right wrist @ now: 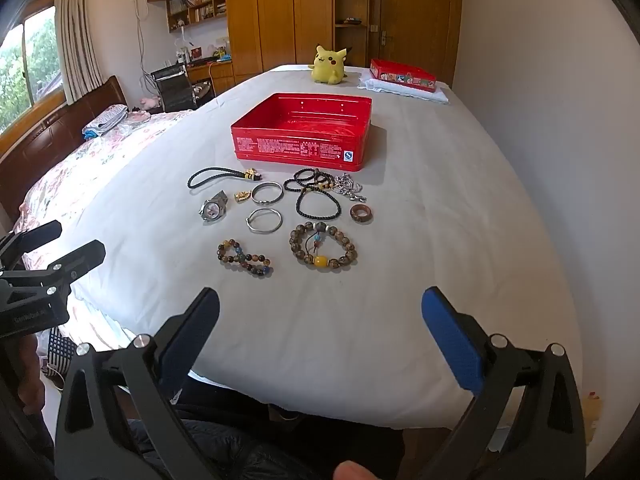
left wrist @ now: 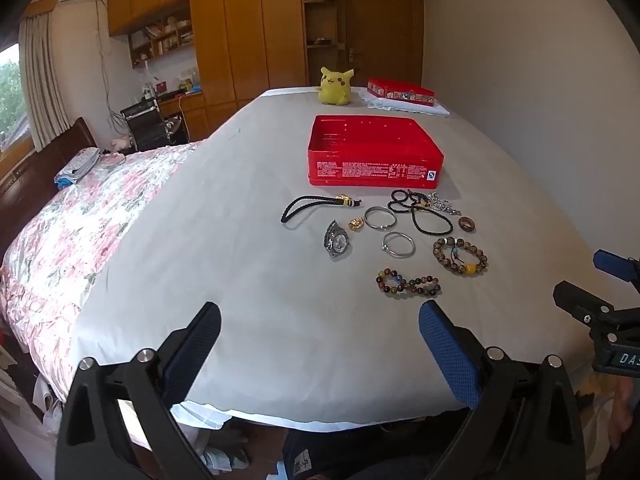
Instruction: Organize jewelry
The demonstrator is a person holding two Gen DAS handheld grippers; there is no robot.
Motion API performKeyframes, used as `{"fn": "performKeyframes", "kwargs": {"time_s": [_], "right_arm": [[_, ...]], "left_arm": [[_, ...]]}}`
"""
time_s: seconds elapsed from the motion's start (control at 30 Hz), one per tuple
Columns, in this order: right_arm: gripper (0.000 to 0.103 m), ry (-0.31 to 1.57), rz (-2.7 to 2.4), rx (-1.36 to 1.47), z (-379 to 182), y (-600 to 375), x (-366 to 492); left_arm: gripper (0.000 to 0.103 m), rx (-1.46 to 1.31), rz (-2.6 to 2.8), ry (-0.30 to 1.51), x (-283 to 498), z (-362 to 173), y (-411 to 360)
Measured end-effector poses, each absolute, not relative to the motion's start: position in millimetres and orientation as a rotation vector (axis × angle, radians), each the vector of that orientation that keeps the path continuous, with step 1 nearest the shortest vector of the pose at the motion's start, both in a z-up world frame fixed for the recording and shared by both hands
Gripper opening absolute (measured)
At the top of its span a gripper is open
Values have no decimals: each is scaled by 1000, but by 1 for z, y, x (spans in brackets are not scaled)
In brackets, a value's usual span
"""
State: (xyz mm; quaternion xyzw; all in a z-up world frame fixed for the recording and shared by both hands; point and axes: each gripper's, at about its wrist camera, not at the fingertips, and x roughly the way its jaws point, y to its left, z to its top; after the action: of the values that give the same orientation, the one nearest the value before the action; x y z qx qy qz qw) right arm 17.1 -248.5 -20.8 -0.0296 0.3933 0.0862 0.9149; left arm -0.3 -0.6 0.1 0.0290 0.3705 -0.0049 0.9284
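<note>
Tin (right wrist: 300,136) sits on table (right wrist: 440,280), mid-far. Jewelry lies just near of it: cord (right wrist: 216,178) far left, watch (right wrist: 214,210) near of cord, two bangles (right wrist: 264,220) centre, wooden ring (right wrist: 361,213) right, two bead bracelets (right wrist: 323,244) nearest. Plush toy (right wrist: 329,65) and second tin (right wrist: 402,74) at far edge.

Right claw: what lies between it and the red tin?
In the right wrist view, jewelry lies between the right claw and red tin, nearest the amber-bead bracelet.

Open red tin (right wrist: 298,148) upright, empty; bracelets (right wrist: 323,244), bangles (right wrist: 264,220), watch (right wrist: 214,211) scattered just in front
</note>
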Motion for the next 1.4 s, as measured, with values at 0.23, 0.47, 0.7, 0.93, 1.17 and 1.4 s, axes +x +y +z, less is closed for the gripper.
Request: {"fn": "performKeyframes", "kwargs": {"time_s": [0.23,0.47,0.7,0.93,1.17,1.4], "right_arm": [[100,806,179,-59,-22,-249,17],[100,805,182,-57,-21,-249,15],[100,803,182,-59,-19,-249,15],[100,804,183,-58,-19,-250,16],[100,805,183,-56,-20,-250,16],[100,804,183,-59,-21,-249,17]], "left_arm": [[99,51,-12,757,-1,3,0],[99,58,-10,759,-3,2,-1],[99,58,-13,760,-1,1,1],[99,58,-11,760,0,0,0],[99,61,-13,760,0,0,0],[99,62,-13,759,-1,0,-1]]}}
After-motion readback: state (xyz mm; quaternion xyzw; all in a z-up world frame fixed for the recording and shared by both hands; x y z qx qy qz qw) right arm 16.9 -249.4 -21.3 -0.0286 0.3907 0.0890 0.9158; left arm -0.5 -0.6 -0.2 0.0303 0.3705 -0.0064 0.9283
